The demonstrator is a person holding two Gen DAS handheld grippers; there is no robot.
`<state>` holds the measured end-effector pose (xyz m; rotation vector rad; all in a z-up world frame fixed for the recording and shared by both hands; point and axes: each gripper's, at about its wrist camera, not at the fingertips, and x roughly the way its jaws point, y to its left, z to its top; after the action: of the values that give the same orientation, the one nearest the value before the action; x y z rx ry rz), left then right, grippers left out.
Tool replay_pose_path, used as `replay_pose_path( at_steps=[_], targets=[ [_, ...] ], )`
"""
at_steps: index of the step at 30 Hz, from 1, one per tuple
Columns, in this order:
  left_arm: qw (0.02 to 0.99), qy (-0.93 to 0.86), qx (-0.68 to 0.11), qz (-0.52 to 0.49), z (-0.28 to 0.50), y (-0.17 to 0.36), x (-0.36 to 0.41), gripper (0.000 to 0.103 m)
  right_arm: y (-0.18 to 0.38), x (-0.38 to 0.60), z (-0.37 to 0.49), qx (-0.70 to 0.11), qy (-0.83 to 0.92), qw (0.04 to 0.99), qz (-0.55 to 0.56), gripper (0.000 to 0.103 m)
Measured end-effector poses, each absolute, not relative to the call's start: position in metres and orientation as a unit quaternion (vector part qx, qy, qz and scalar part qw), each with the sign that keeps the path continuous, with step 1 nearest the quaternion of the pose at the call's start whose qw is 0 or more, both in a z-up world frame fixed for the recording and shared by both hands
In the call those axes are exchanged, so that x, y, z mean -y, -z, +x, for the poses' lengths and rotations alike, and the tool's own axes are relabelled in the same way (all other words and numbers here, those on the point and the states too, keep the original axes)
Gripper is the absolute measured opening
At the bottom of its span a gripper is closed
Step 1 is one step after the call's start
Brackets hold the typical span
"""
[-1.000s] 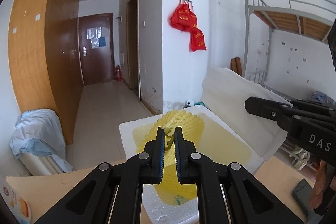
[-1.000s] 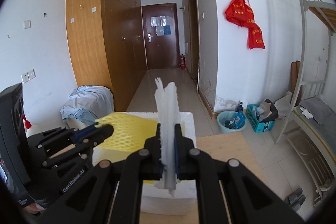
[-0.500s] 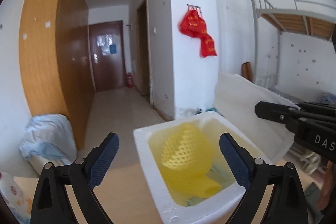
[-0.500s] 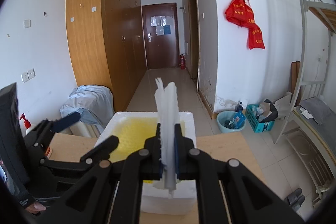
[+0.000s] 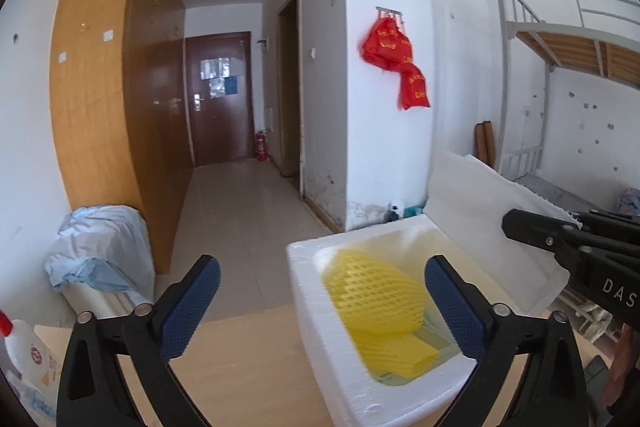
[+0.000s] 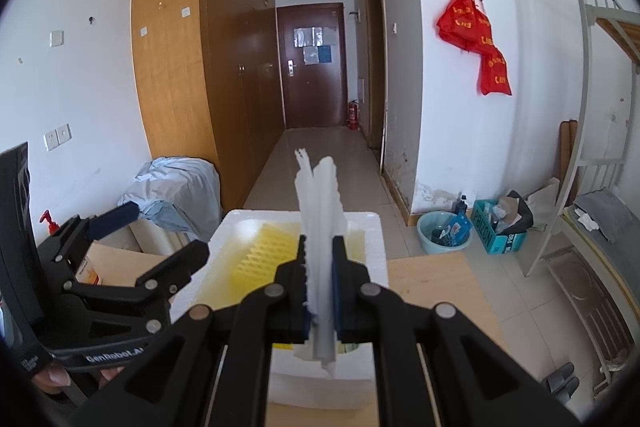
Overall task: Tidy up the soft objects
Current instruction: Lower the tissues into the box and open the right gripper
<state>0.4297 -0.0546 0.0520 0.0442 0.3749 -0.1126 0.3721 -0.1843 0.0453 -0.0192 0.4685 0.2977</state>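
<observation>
The left gripper (image 5: 320, 291) is spreading its jaws with nothing pinched; the yellow net (image 5: 376, 295) lies loose in the foam box (image 5: 320, 327), at about one o'clock from it. At three o'clock the right gripper (image 6: 320, 279) is clamped on the white sheet (image 6: 320, 211), which stands on edge, long axis pointing to twelve, directly over the box. That hand is the nearer; lowering should seat the sheet.
</observation>
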Motion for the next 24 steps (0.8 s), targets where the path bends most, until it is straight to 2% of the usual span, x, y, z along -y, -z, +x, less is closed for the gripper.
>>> replay_pose_path(
  at_steps=[9,18,20,22,24],
  targets=[
    [0.984,0.008,-0.178,-0.009,0.426,-0.06,0.013,0.103,-0.041,0.169,0.383,-0.242,-0.161,0.957,-0.018,0.011],
    [0.984,0.008,-0.178,0.0,0.426,-0.06,0.017,0.103,-0.026,0.163,0.396,-0.267,-0.166,0.949,-0.012,0.013],
    [0.984,0.009,-0.179,-0.003,0.426,-0.06,0.016,0.103,-0.025,0.164,0.398,-0.271,-0.16,0.949,-0.013,0.031],
    [0.984,0.006,-0.179,-0.003,0.426,-0.06,0.014,0.103,-0.024,0.164,0.397,-0.273,-0.159,0.949,-0.014,0.069],
    [0.984,0.005,-0.18,-0.006,0.427,-0.061,0.013,0.103,-0.025,0.165,0.396,-0.268,-0.157,0.95,-0.012,0.085]
  ],
)
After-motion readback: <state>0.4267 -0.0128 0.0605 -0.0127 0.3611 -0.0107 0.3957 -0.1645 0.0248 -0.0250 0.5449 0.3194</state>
